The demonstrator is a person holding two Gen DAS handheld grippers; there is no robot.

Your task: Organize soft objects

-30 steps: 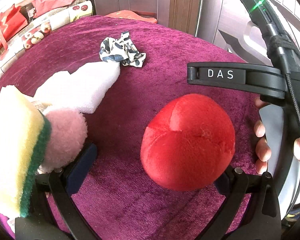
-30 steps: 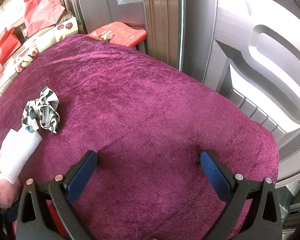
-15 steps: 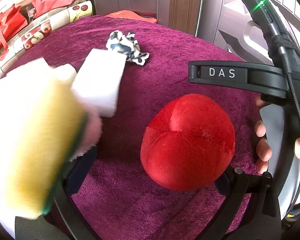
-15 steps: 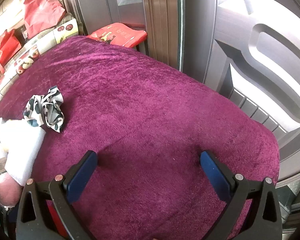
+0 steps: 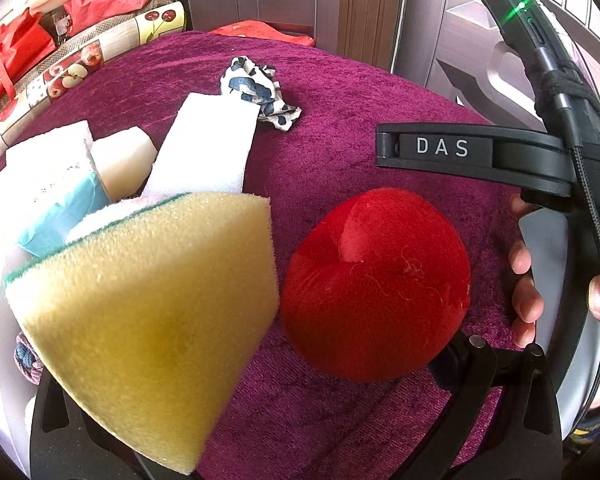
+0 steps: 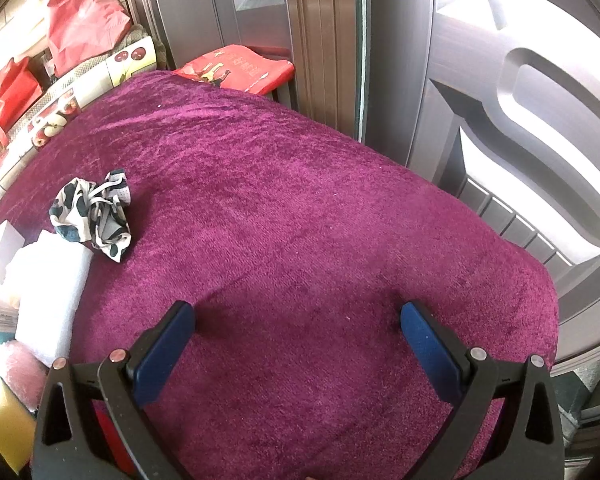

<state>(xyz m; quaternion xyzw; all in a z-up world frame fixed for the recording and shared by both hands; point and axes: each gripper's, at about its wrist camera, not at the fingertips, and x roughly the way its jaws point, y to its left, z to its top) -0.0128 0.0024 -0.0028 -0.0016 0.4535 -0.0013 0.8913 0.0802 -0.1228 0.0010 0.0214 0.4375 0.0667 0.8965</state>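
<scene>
Two soft things crowded the left gripper

Two objects filled the left gripper (image 5: 300, 360) opening: the yellow sponge (image 5: 148, 320) over its left finger, the red plush ball (image 5: 376, 284) against its right. Whether it gripped either, I cannot tell. The right gripper (image 6: 296, 336) gaped empty over the purple surface (image 6: 300, 200).

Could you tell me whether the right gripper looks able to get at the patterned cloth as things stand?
Probably yes: the right gripper is open and empty, and only bare purple tablecloth lies between it and the patterned cloth.
</scene>
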